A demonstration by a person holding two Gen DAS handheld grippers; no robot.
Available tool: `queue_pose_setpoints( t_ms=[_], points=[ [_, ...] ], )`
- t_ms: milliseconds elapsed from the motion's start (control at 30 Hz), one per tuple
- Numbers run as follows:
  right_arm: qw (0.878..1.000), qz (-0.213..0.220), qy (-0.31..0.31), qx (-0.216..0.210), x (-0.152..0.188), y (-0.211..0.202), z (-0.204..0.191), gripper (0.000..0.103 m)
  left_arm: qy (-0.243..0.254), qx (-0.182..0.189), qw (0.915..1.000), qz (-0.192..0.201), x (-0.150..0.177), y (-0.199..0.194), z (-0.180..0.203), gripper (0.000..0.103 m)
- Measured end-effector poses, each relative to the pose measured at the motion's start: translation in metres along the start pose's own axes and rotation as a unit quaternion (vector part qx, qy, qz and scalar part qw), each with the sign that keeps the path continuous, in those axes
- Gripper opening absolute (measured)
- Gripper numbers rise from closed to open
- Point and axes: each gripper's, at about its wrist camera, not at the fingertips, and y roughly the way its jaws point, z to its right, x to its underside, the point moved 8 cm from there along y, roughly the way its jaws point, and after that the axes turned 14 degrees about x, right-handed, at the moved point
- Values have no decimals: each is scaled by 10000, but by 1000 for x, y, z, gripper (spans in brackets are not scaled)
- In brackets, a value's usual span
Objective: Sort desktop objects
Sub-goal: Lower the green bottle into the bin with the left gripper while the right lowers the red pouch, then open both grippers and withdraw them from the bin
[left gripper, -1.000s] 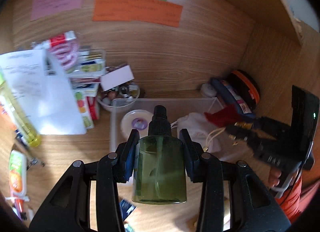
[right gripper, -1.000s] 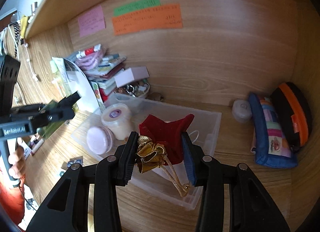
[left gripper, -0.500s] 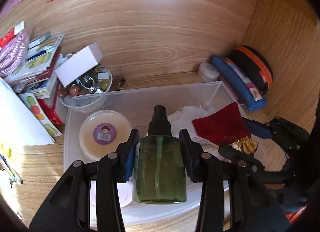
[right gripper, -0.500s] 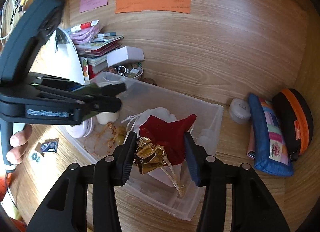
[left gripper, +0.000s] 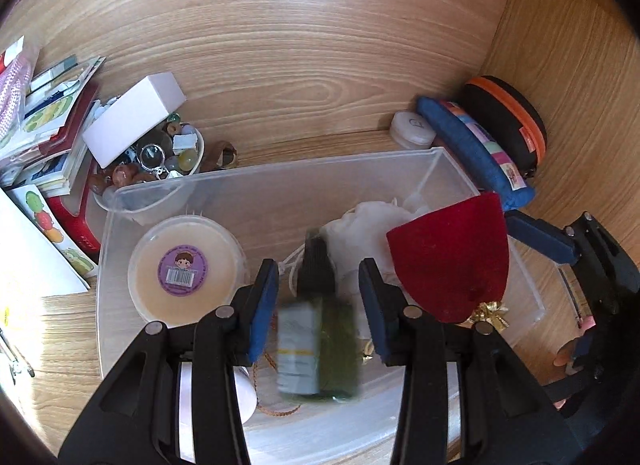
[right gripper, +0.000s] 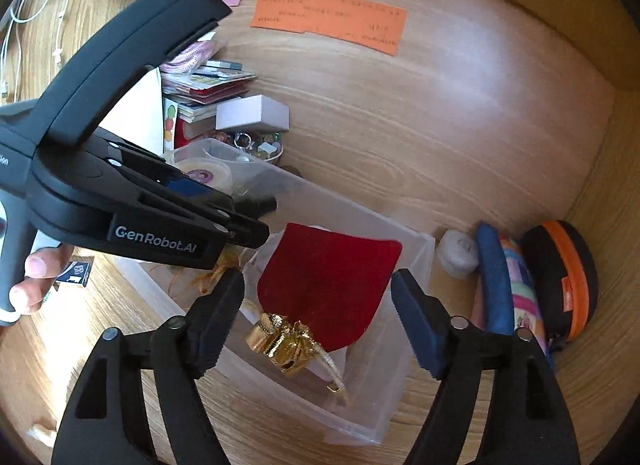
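Blurred green spray bottle [left gripper: 320,339] and red velvet pouch [right gripper: 328,285], seemingly dropping into clear bin [left gripper: 280,181].

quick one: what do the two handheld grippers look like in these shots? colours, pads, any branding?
Both are matte black plastic. The left gripper and the right gripper each have two angular arms with silver pivot pins and blue ribbed pads on the inner faces. Seen from the right wrist, the left unit has a pistol-style handle and white "GenRobot.AI" lettering on its side.
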Motion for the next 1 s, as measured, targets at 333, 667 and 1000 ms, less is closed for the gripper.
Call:
queue_pose_setpoints(
  t_ms=[333,667,1000],
  points=[
    [10000,25,77,49,0,-1,-1,86,-6,146,9997,204,-1,-11,12,68],
    [9993,237,291,48,-6,-12,5,94,-172,215,9984,492,-7,-40,9,79],
    [9986,316,295,298,-14,-45,6,94,131,-426,9943,966,12,-107,13,92]
  ],
)
